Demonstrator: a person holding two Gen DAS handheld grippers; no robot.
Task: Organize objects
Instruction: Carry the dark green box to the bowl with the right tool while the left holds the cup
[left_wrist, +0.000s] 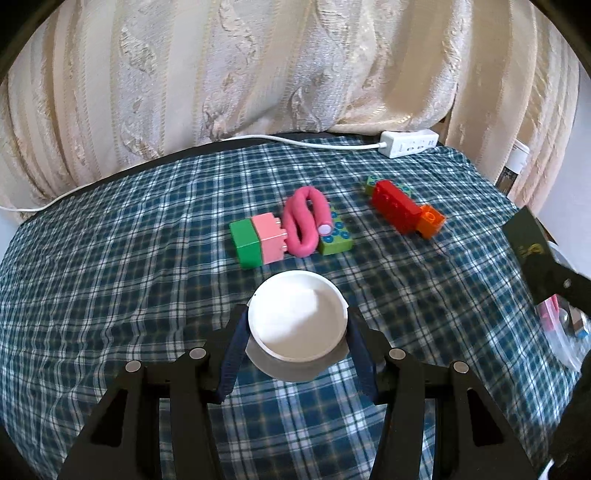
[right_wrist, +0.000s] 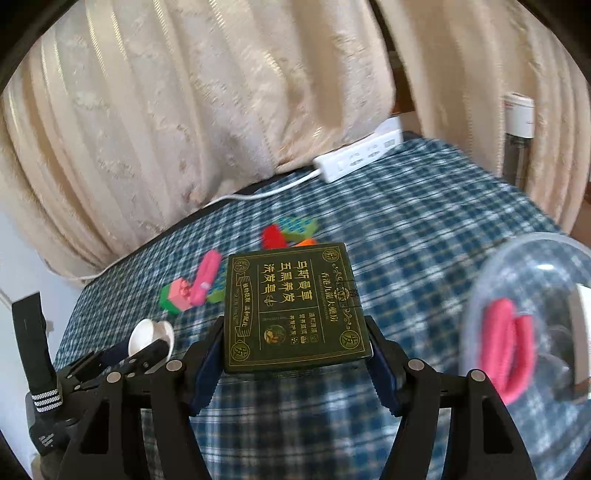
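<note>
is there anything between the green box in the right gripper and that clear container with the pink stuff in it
Nothing visible. The dark green box is clamped in the right gripper, and the clear container sits just to its right; only bare plaid cloth shows between them. The toy bricks lie off to the left.

Blue-and-white plaid across the tablecloth; cream brocade stripes on the curtain. White for the round lid, dark green with gold print for the box, pink for the foam roller.
</note>
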